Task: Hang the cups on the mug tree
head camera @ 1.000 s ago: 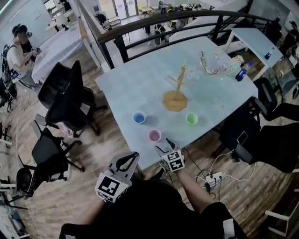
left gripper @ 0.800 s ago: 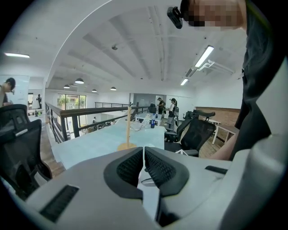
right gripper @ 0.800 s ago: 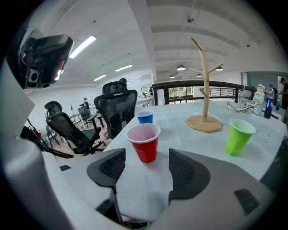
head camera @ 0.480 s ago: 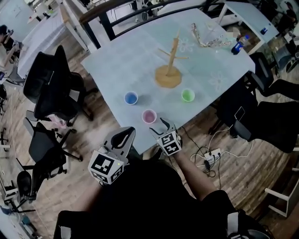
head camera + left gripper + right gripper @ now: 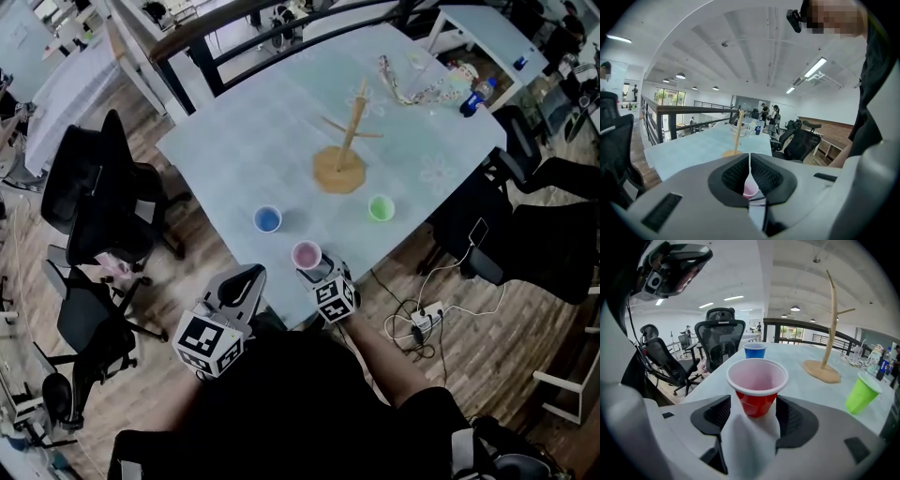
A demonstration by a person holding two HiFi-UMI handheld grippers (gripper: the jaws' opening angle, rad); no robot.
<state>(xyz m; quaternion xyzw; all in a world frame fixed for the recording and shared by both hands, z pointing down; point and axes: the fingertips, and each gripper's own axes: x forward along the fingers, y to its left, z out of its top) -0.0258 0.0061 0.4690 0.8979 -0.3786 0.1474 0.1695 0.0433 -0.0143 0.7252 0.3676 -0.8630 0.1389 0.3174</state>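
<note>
While the red cup (image 5: 757,390) stands on the table (image 5: 234,141) on my side of the mug tree (image 5: 345,150), I read a red wall, a white rim and a pale pink inside. Right gripper (image 5: 752,416): jaws apart, one either side of the cup, not pressing it. Left gripper (image 5: 749,174): jaws closed on nothing. The cup's base is hidden behind the right gripper's body. The left gripper view shows only a sliver of the cup.
</note>
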